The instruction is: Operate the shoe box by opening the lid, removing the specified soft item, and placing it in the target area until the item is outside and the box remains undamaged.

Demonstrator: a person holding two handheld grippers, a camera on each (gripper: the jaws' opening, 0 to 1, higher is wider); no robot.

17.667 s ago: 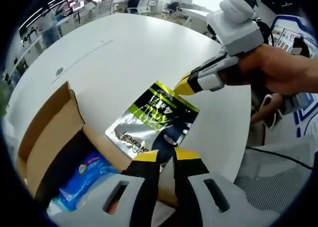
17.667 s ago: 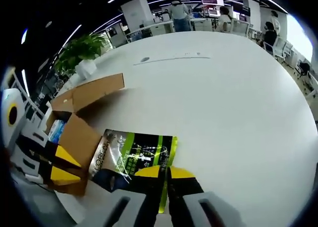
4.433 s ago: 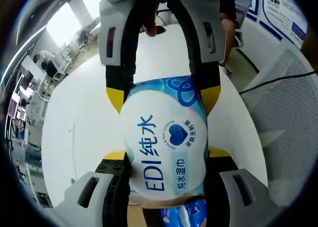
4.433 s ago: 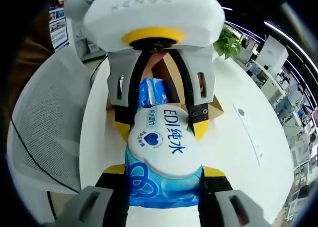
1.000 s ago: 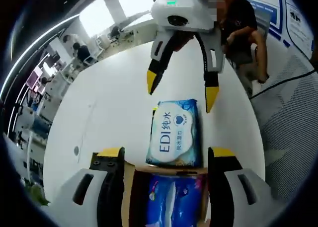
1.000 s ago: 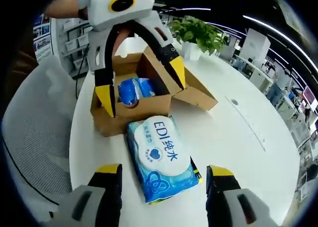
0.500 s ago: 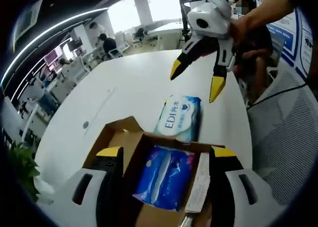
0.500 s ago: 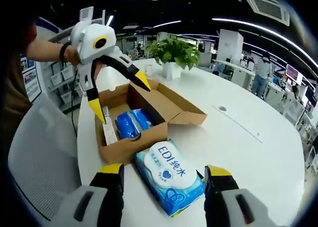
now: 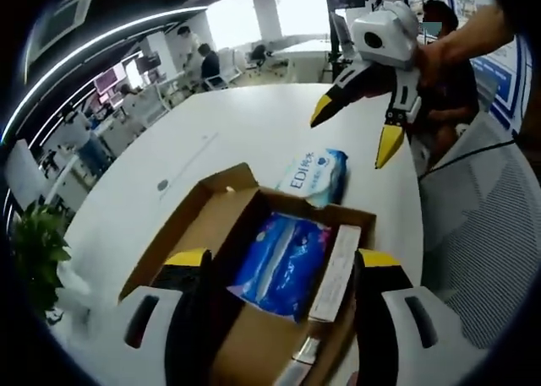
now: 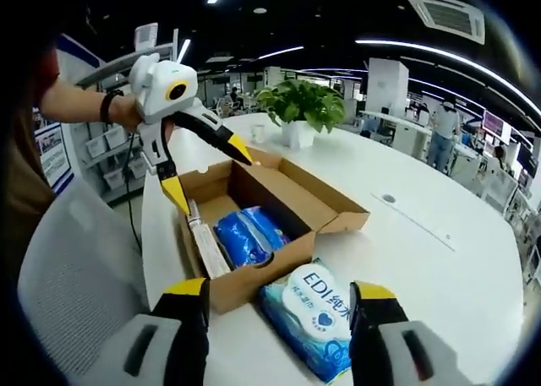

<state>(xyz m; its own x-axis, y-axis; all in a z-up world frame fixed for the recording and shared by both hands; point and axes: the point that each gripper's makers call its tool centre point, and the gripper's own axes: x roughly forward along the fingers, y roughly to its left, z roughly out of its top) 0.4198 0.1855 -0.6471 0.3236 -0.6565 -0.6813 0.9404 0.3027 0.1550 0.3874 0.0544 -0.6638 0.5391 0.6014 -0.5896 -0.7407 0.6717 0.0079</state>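
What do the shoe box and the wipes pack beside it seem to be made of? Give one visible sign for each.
Shoe box: brown cardboard, matte; folded flaps with raw, unprinted edges suggest it.
Wipes pack: probably soft plastic film, glossy; its printed blue and white surface shines and puckers at the sealed end.

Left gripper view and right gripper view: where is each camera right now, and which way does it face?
Left gripper view: rides the left gripper, above the open cardboard box, facing across it toward the wipes pack and the open right gripper, held by a hand.
Right gripper view: rides the right gripper, at the box's opposite end, facing back over wipes pack and box toward the open left gripper and the person's forearm.
Shared: box, wipes pack, white table; each sees the other gripper.
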